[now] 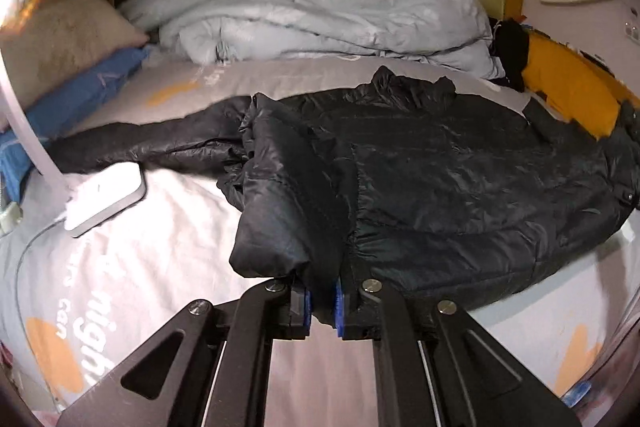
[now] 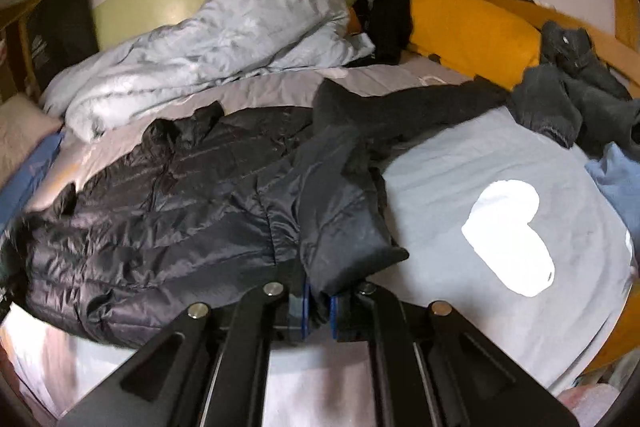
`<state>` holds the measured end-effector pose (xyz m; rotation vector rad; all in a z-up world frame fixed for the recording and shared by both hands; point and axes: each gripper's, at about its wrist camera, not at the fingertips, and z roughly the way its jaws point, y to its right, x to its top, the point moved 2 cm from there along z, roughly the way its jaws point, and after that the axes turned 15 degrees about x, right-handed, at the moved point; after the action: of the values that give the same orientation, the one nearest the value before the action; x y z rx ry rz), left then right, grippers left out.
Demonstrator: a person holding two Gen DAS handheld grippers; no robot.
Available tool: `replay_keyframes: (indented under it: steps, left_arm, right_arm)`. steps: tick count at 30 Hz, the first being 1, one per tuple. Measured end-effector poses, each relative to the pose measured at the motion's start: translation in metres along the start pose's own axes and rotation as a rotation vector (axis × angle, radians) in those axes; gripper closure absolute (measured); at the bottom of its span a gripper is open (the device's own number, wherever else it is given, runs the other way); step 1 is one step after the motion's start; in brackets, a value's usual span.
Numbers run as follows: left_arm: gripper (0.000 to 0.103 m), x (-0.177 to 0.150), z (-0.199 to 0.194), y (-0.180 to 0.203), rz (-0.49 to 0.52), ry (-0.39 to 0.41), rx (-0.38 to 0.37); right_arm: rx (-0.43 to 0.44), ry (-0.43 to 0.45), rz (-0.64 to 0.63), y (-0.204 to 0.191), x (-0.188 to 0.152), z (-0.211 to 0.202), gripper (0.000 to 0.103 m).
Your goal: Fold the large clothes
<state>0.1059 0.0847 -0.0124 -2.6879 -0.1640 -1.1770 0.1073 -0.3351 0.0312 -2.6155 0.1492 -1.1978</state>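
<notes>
1. Left wrist view: the left gripper (image 1: 321, 301) pinches a fold of the one black jacket (image 1: 460, 179) between its two blue pads (image 1: 306, 309).
2. The jacket lies spread on the bed (image 1: 168, 251), shiny and quilted, one sleeve (image 1: 140, 147) stretched out to the left. One white box (image 1: 106, 197) sits beside that sleeve.
3. Right wrist view: the right gripper (image 2: 318, 311) clamps the jacket (image 2: 168, 211) at its near hem, a flap (image 2: 340, 223) folded over.
4. One blue duvet (image 2: 208, 55), one yellow pillow (image 2: 472, 35) and a grey garment (image 2: 568, 99) lie behind.
</notes>
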Motion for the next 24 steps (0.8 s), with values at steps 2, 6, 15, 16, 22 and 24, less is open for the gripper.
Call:
replay_keyframes:
  steps: [2, 6, 15, 16, 22, 24]
  left_arm:
    - [0.096, 0.000, -0.003, 0.000, -0.014, -0.012, -0.002]
    - [0.095, 0.001, -0.003, -0.004, -0.033, -0.033, -0.002]
    - [0.061, 0.000, 0.024, -0.042, -0.220, -0.127, 0.072]
    - [0.060, 0.002, 0.021, -0.046, -0.226, -0.102, 0.085]
    - [0.048, 0.016, -0.018, -0.046, -0.147, 0.137, 0.187]
    - [0.046, 0.017, -0.019, -0.039, -0.120, 0.147, 0.133]
  right_arm:
    - [-0.008, -0.007, -0.029, -0.005, -0.002, 0.001, 0.097]
    - [0.022, -0.007, -0.033, -0.005, -0.004, -0.003, 0.097]
    - [0.005, 0.031, 0.026, 0.013, 0.000, -0.014, 0.084]
    - [-0.001, 0.053, 0.034, 0.015, 0.002, -0.018, 0.078]
    - [-0.033, 0.157, -0.034, 0.007, 0.009, -0.038, 0.046]
    - [0.036, 0.142, -0.056, 0.000, 0.008, -0.039, 0.041]
